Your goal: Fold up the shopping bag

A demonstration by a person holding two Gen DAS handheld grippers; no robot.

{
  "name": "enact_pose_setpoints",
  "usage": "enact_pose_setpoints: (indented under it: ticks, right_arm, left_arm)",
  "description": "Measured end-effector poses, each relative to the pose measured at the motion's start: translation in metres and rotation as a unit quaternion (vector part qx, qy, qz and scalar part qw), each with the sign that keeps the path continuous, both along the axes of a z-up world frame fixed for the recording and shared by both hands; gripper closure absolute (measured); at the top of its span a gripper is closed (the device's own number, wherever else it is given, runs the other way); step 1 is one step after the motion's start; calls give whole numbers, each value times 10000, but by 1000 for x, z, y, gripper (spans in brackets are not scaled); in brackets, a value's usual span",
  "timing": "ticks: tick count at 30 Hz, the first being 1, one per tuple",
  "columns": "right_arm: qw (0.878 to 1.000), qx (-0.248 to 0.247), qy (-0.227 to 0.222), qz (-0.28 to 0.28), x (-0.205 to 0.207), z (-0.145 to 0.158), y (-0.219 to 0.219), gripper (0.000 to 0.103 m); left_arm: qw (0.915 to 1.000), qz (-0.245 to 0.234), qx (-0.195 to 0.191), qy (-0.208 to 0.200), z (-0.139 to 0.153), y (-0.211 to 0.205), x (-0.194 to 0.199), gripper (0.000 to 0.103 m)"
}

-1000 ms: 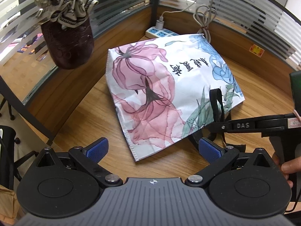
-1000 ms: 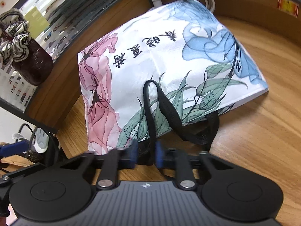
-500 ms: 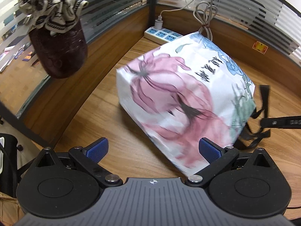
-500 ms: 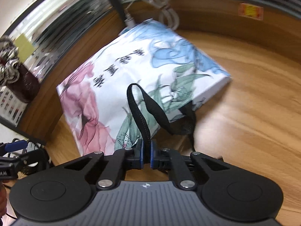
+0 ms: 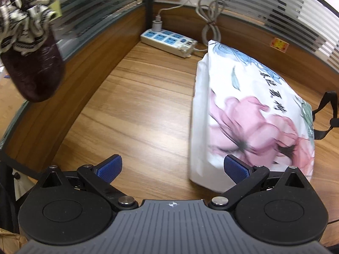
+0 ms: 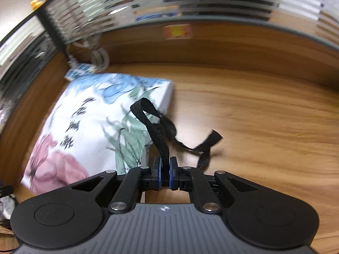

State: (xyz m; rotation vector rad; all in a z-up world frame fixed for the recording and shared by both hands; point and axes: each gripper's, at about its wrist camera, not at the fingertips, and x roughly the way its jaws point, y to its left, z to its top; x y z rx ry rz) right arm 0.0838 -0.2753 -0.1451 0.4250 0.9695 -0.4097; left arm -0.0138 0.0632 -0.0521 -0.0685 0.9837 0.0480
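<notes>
Bag [image 5: 250,114]: one white shopping bag printed with a pink flower, a blue flower, green leaves and a line of black characters lies on the wooden desk [image 5: 137,105], filling the right half of the left wrist view and the left-centre of the right wrist view [image 6: 89,127]. Two black straps show at its open end; in the right wrist view one strap [image 6: 156,131] loops up from the bag and runs down between the fingers of the right gripper [image 6: 165,175], whose two blue pads are pressed together on it, while the second strap [image 6: 205,146] trails loose on the desk just right of the first. In the left wrist view the left gripper [image 5: 171,169] sits at the bottom of the frame with its two fingers spread wide and nothing between them; its right finger [image 5: 235,169] overlaps the bag's near corner, though whether it touches the fabric cannot be told. At the top centre of that view one white power strip [image 5: 167,42] with blue sockets lies against the back wall, one plug seated in it, and one coiled grey cable [image 5: 209,19] hangs beside it. At upper left hangs one dark pouch [image 5: 31,69] tied with a black-and-white scarf [image 5: 23,25]. One orange sticker [image 5: 279,44] is on the wooden wall at upper right.
</notes>
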Motion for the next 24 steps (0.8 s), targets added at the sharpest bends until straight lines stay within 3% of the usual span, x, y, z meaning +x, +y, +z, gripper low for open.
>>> enact_pose_setpoints:
  ticks: [17, 20, 22, 24]
  right_arm:
    - [9948, -689, 515, -544, -75, 11, -131, 92]
    - [9943, -748, 516, -566, -82, 14, -137, 76]
    - [9935, -861, 512, -548, -86, 18, -134, 52]
    - [9932, -928, 482, -519, -87, 22, -131, 44]
  left_arm:
    - [9977, -680, -25, 44, 1, -69, 21, 0]
    - [9971, -758, -40, 41, 1, -76, 25, 0]
    - [9966, -823, -49, 31, 2, -80, 27, 0]
    - [9958, -914, -61, 22, 2, -84, 29, 0]
